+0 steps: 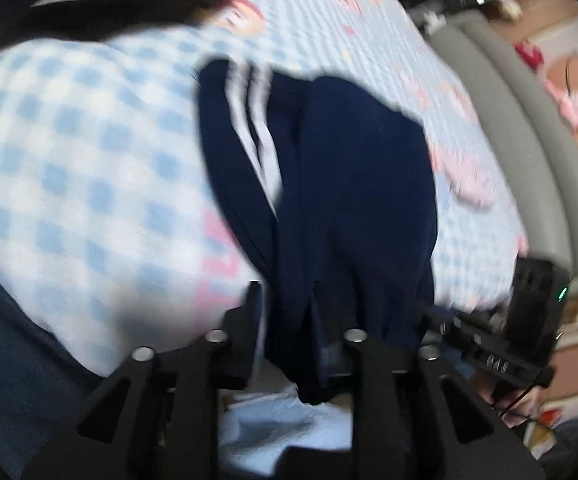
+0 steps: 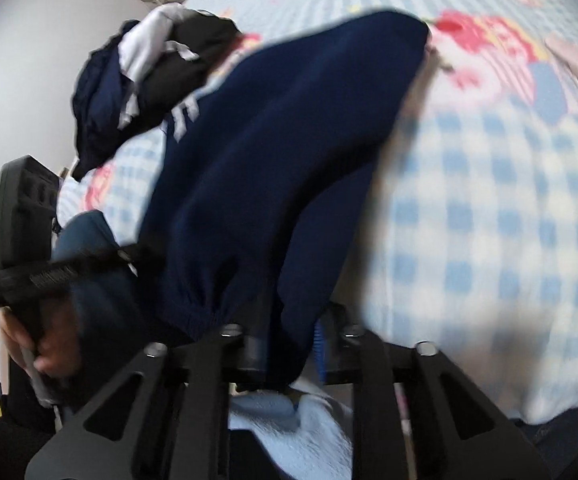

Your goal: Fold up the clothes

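Observation:
Navy track pants with white side stripes hang over a bed covered in a blue-and-white checked sheet. My left gripper is shut on the near end of the navy cloth, which bunches between its black fingers. In the right wrist view the same navy pants stretch away from me, white lettering near the far edge. My right gripper is shut on their elastic hem. The other gripper and the hand holding it show at the left. Both views are motion-blurred.
A heap of dark and white clothes lies at the far left of the bed. A grey padded bed edge runs along the right, with pink floor beyond. A white wall stands to the left.

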The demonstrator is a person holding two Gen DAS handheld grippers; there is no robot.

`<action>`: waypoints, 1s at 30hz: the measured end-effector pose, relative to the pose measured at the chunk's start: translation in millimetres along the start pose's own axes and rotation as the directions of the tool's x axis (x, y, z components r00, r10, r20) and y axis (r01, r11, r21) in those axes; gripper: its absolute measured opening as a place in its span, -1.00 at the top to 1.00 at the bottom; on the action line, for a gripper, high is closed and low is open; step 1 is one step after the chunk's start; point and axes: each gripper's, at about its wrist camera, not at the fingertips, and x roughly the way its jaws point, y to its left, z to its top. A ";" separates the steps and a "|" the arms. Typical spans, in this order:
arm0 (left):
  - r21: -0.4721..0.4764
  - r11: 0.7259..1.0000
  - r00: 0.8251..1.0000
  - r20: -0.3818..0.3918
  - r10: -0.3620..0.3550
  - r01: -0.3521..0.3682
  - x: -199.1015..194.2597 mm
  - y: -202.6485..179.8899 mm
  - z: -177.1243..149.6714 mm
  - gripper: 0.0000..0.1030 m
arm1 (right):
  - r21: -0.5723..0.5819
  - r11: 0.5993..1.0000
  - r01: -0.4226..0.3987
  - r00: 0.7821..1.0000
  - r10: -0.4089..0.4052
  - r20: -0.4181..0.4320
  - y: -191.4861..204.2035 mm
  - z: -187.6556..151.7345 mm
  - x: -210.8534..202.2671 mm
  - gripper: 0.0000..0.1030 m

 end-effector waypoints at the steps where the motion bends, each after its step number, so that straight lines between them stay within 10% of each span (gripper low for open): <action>1: -0.007 1.000 1.000 0.018 -0.004 0.004 -4.5 4.0 5.4 0.12 | 0.010 1.000 -0.017 1.000 0.017 0.009 -2.9 1.0 -4.0 0.41; 9: -0.013 0.999 0.998 -0.025 -0.049 0.049 26.1 12.1 49.6 -0.08 | 0.083 0.995 -0.050 0.996 0.043 0.084 -35.2 44.1 -3.0 0.06; 12: 0.032 0.998 0.998 -0.027 -0.049 0.050 31.1 -0.5 53.2 0.31 | 0.127 0.984 -0.122 0.992 0.116 0.056 -44.9 58.4 21.8 -0.05; 13: 0.053 0.997 0.999 -0.023 -0.046 0.047 30.7 -5.1 53.4 0.61 | 0.133 0.982 -0.134 0.990 0.128 0.052 -45.8 60.8 29.2 -0.02; 15: 0.097 0.994 0.999 -0.016 -0.041 0.042 29.9 -14.5 54.0 0.68 | 0.116 0.988 -0.104 0.992 0.096 0.078 -41.9 56.2 16.9 0.64; 18: 0.161 0.986 0.999 -0.005 -0.033 0.033 28.7 -28.4 54.9 0.74 | 0.093 0.994 -0.057 0.992 0.046 0.119 -35.8 49.0 -2.5 0.88; 25: 0.308 0.951 1.000 0.022 -0.018 0.010 25.9 -60.9 57.0 0.73 | 0.045 0.997 0.057 0.973 -0.066 0.219 -21.5 32.1 -47.9 0.88; 30: 0.291 0.956 0.999 0.029 -0.035 0.025 24.7 -59.7 65.5 0.58 | 0.132 0.987 0.086 0.990 -0.099 0.099 -51.8 18.4 -16.5 0.49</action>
